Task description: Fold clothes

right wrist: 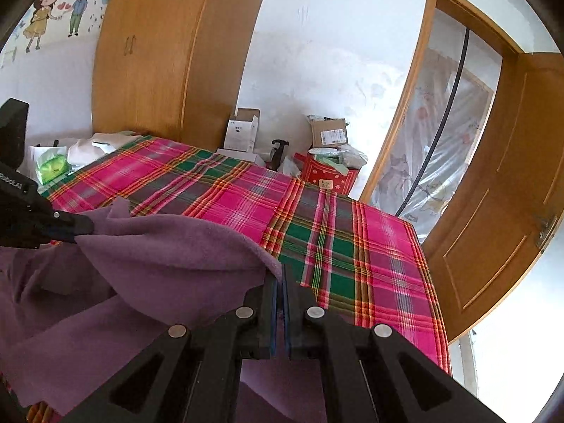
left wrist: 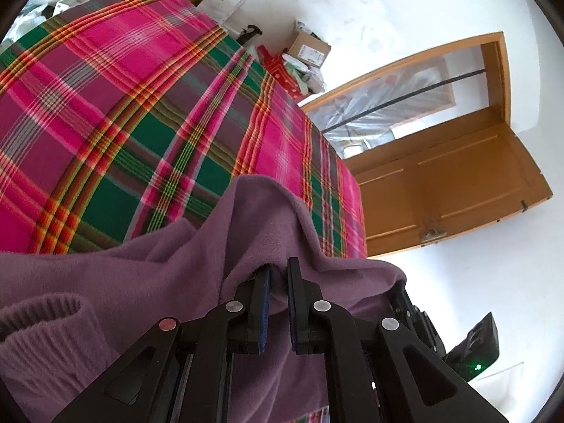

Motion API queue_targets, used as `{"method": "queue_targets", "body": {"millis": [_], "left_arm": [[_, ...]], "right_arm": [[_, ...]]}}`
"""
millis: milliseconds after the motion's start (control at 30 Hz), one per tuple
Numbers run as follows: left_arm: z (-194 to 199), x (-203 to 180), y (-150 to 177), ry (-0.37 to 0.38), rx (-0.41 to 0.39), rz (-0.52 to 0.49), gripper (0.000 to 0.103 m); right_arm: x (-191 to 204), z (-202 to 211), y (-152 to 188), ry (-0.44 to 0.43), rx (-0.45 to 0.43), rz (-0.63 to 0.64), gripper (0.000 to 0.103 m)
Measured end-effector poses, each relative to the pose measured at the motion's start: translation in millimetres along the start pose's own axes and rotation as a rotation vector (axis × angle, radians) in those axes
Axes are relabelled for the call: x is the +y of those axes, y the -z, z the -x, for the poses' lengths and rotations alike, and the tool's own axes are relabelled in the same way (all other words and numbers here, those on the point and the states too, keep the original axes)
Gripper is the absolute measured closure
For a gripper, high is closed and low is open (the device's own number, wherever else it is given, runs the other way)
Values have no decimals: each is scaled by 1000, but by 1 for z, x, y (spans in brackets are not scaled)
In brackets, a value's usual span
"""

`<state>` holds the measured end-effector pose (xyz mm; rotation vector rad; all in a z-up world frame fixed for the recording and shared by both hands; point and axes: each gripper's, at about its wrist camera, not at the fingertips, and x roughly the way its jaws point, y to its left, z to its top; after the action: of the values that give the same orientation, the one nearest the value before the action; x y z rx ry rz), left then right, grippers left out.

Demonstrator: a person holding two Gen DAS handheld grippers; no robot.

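A purple knit sweater [left wrist: 148, 275] hangs lifted over the bed's pink and green plaid cover [left wrist: 123, 105]. My left gripper [left wrist: 279, 271] is shut on a raised fold of it, and a ribbed cuff [left wrist: 53, 317] droops at the lower left. In the right wrist view the same sweater [right wrist: 158, 246] stretches between both grippers. My right gripper [right wrist: 281, 275] is shut on its near edge, blue pads pressed together. The left gripper [right wrist: 83, 227] holds the far corner at the left. The plaid cover [right wrist: 335, 239] lies beyond.
A wooden wardrobe [right wrist: 158, 60] stands behind the bed. Cardboard boxes [right wrist: 243, 130] and a red box [right wrist: 328, 172] crowd the floor by the wall. An open wooden door [right wrist: 504, 194] is at the right. White bags [right wrist: 53, 165] lie at the bed's far left corner.
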<state>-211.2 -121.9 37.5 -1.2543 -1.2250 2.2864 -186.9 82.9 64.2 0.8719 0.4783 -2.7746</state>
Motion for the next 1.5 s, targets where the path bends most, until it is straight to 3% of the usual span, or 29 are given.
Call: {"method": "queue_targets", "body": {"millis": [933, 1067, 1233, 1500], "left_arm": [[-43, 15, -60, -103, -16, 15, 92], [-46, 17, -64, -122, -25, 12, 88], [-42, 18, -63, -132, -32, 11, 88], [-14, -4, -35, -106, -58, -76, 82]], "right_arm": [[3, -141, -47, -9, 260, -103, 100], [2, -156, -50, -11, 295, -122, 100], [-6, -158, -48, -61, 327, -171, 100], [-29, -80, -52, -140, 157, -189, 84]]}}
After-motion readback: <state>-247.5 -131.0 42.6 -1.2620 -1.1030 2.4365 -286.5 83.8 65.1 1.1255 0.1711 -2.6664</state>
